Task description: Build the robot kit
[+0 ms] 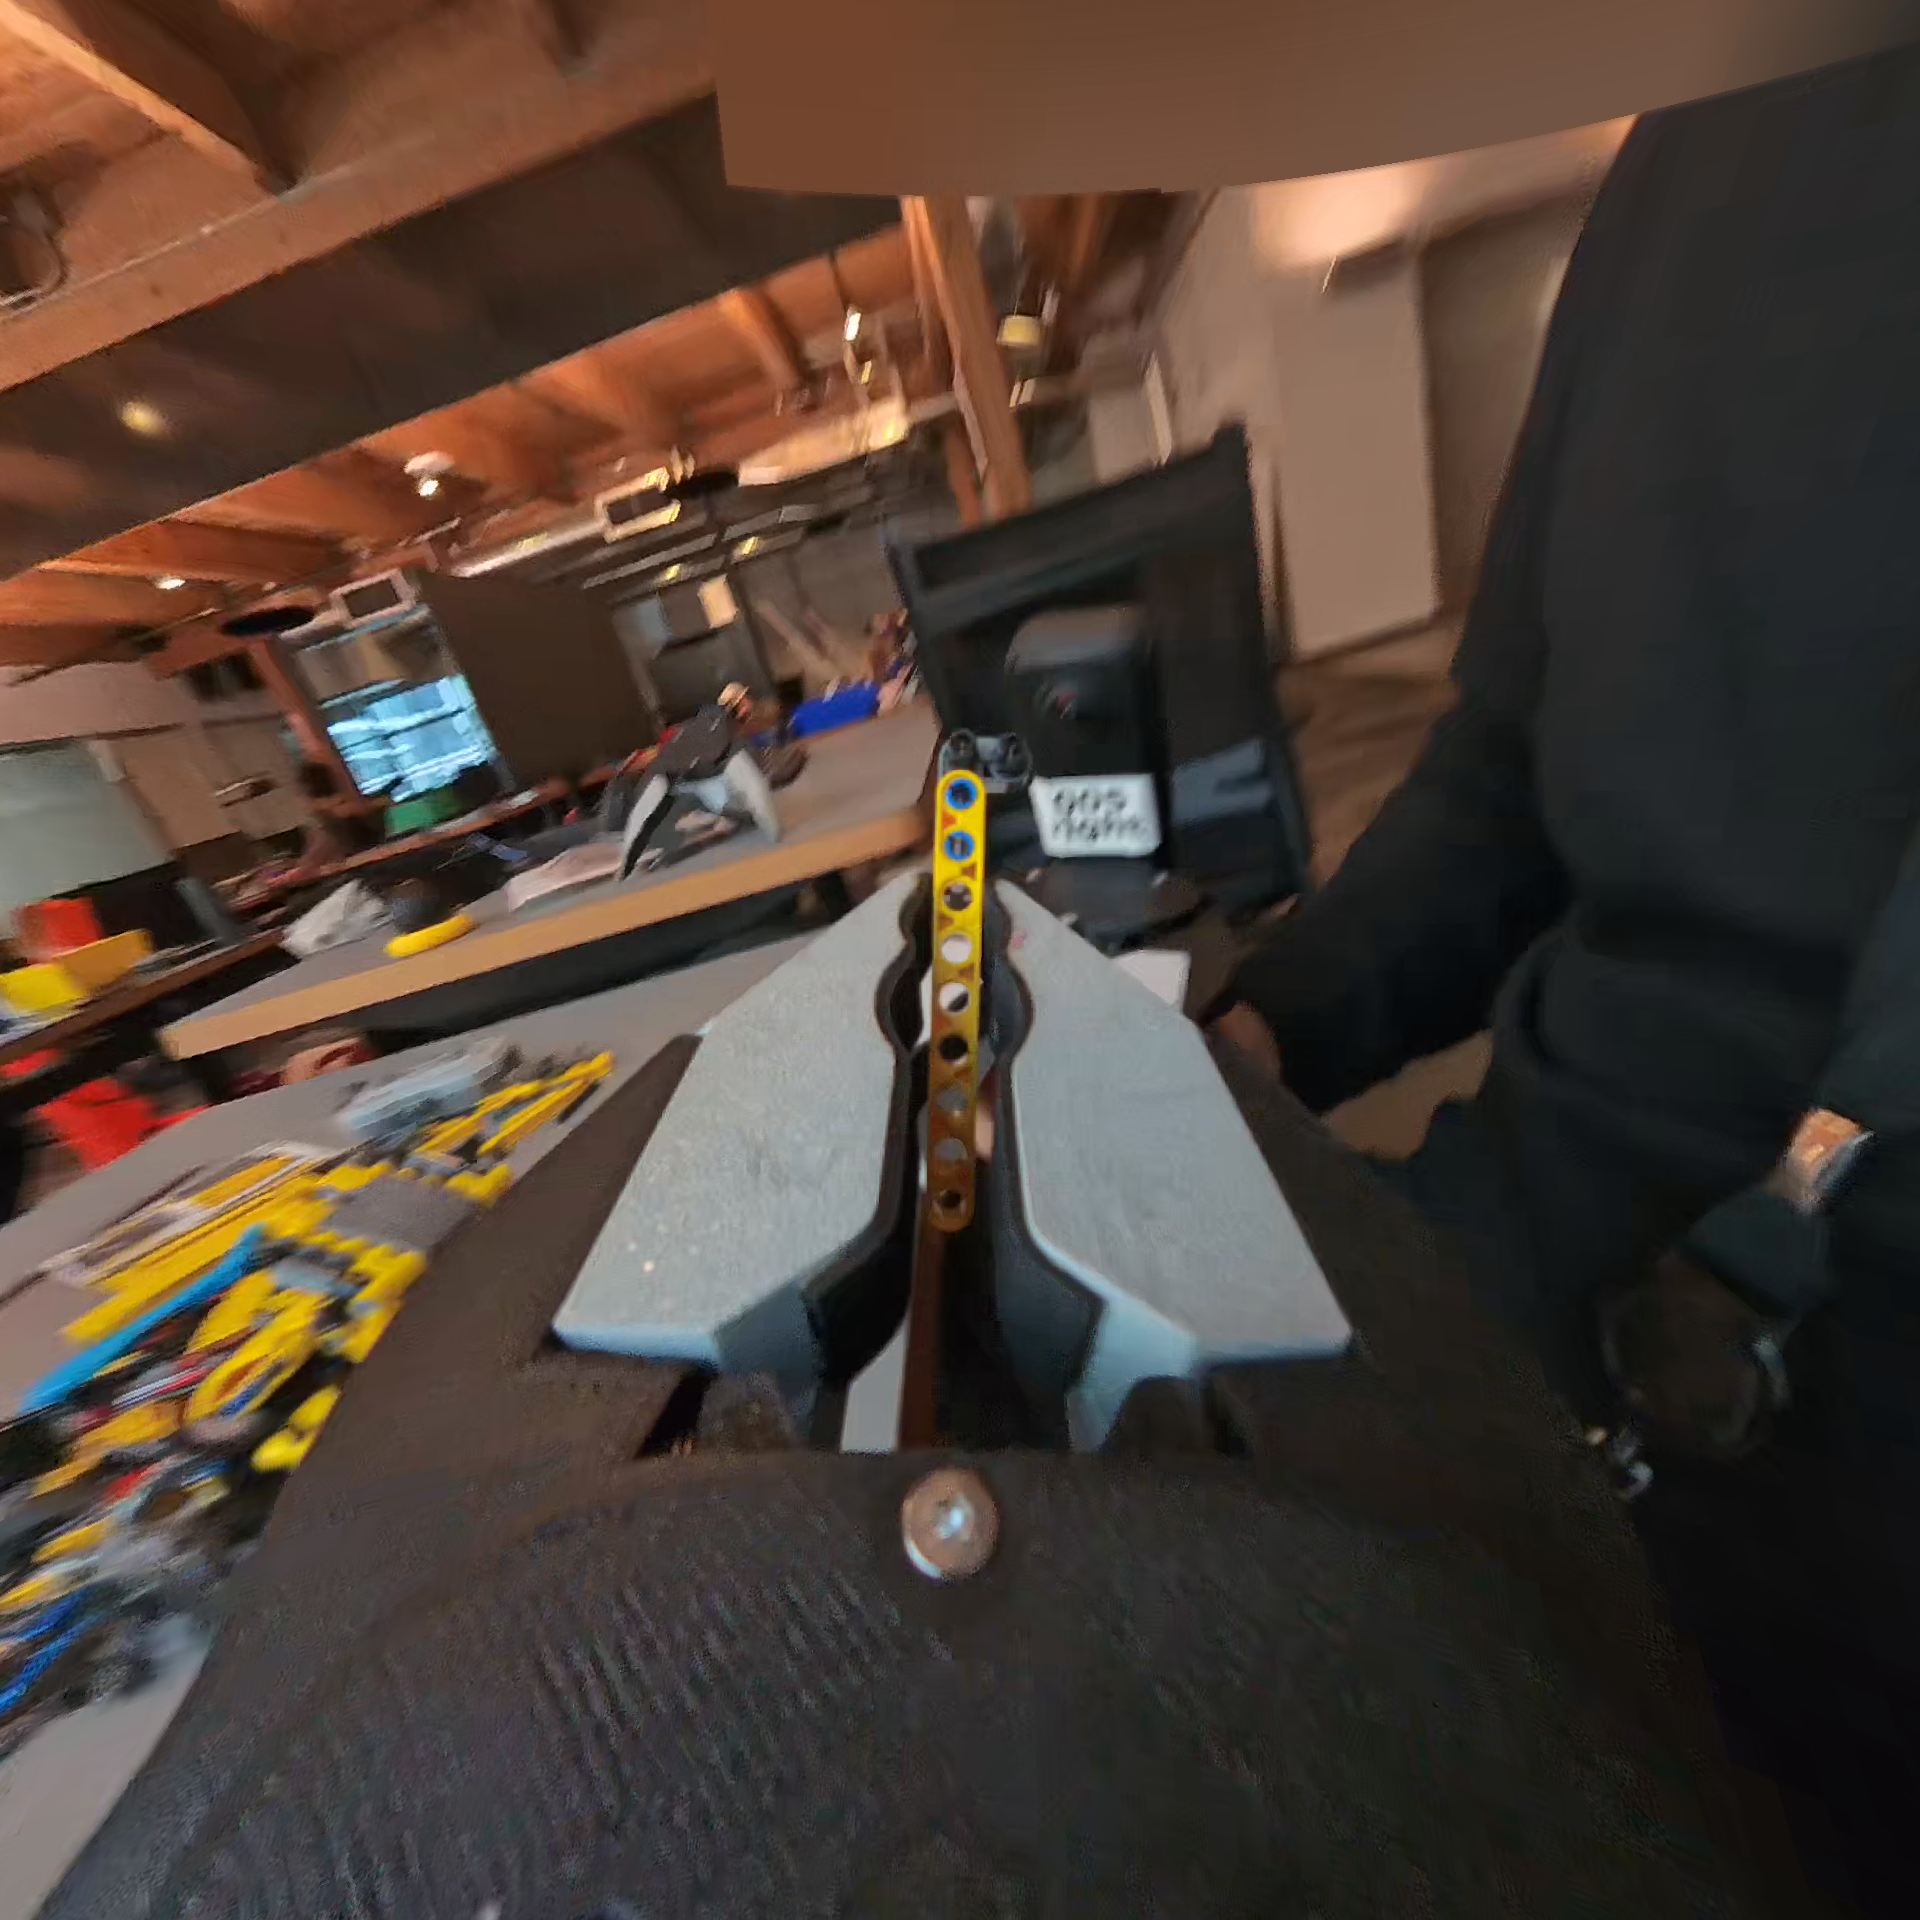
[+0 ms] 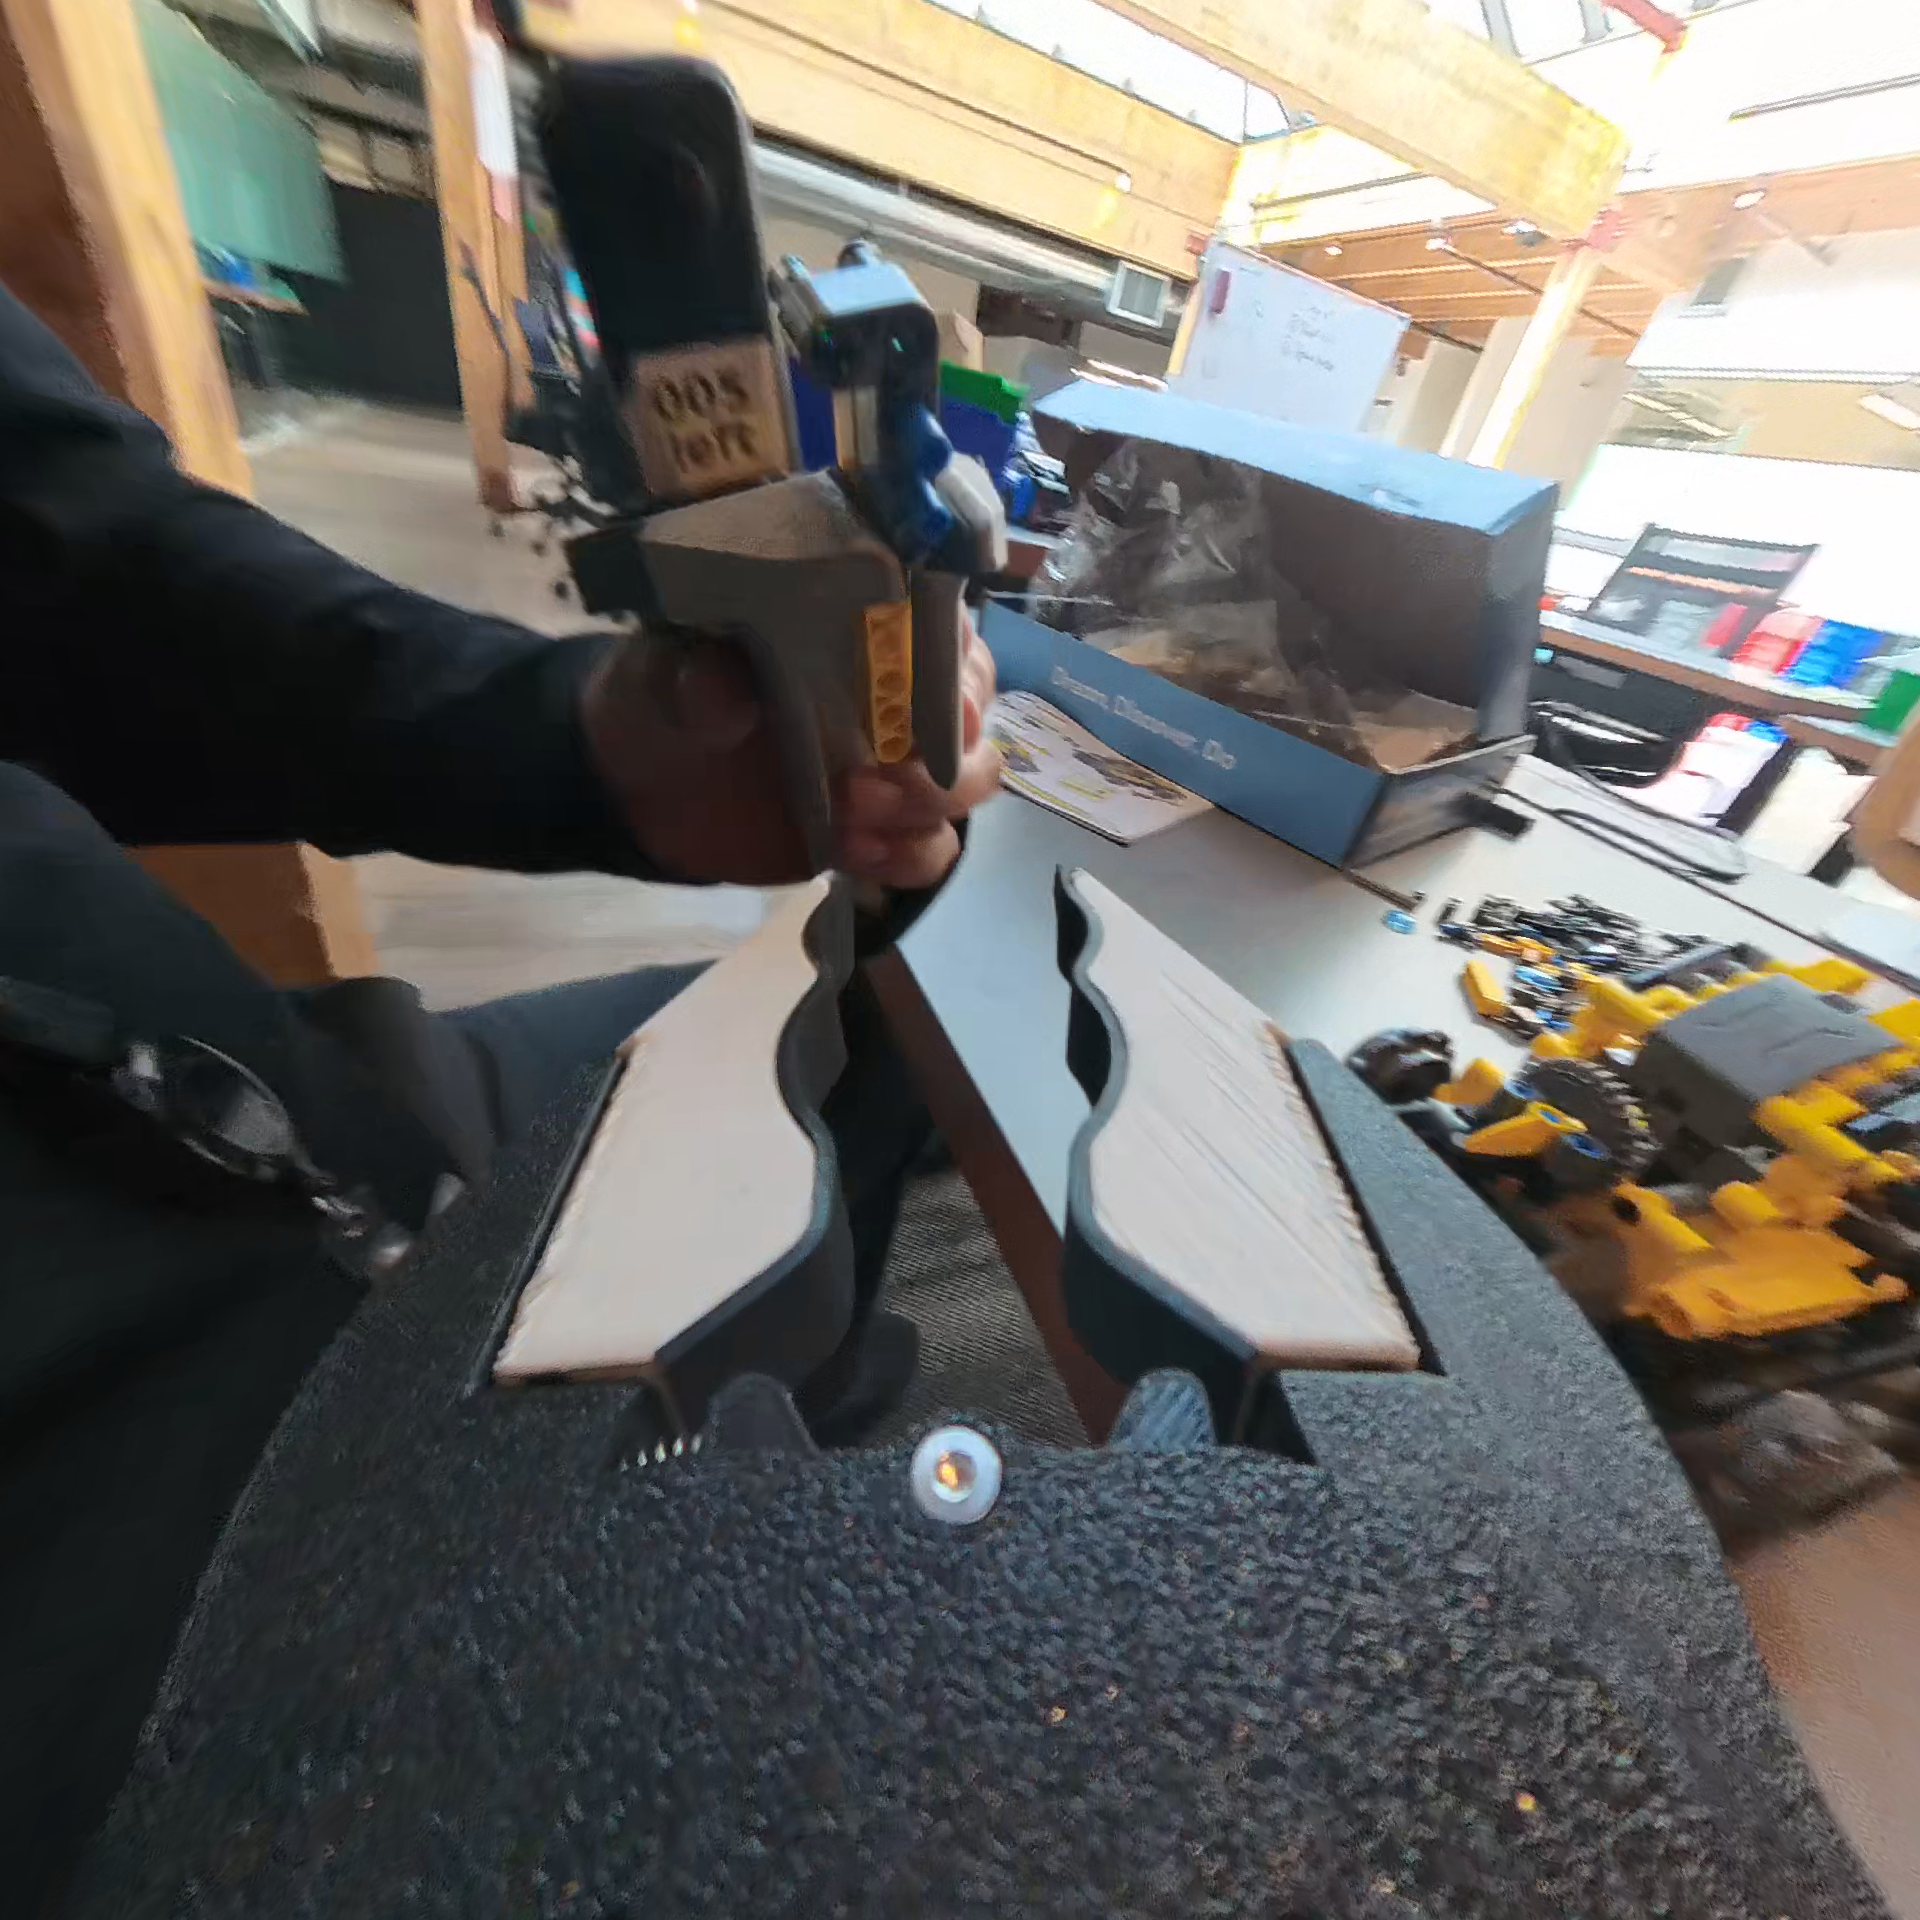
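My left gripper (image 1: 956,909) is shut on a yellow beam with holes (image 1: 954,1039), held upright. The beam sticks out past the fingertips; two blue pins (image 1: 958,816) and a small black connector (image 1: 987,753) sit at its top end. In the right wrist view a hand (image 2: 707,758) holds the left gripper (image 2: 899,582) up, with the yellow beam (image 2: 890,686) between its fingers and blue pins (image 2: 925,483) above. My right gripper (image 2: 951,899) is open and empty, just below and in front of the left one, over the table edge.
A partly built yellow model vehicle (image 2: 1714,1164) and loose small pieces (image 2: 1558,935) lie on the grey table (image 2: 1195,904). Behind stand a blue box (image 2: 1299,623) and a booklet (image 2: 1081,769). A person in black (image 1: 1714,727) stands close on the right. Across from one pair of fingers to the other is roughly 7 cm.
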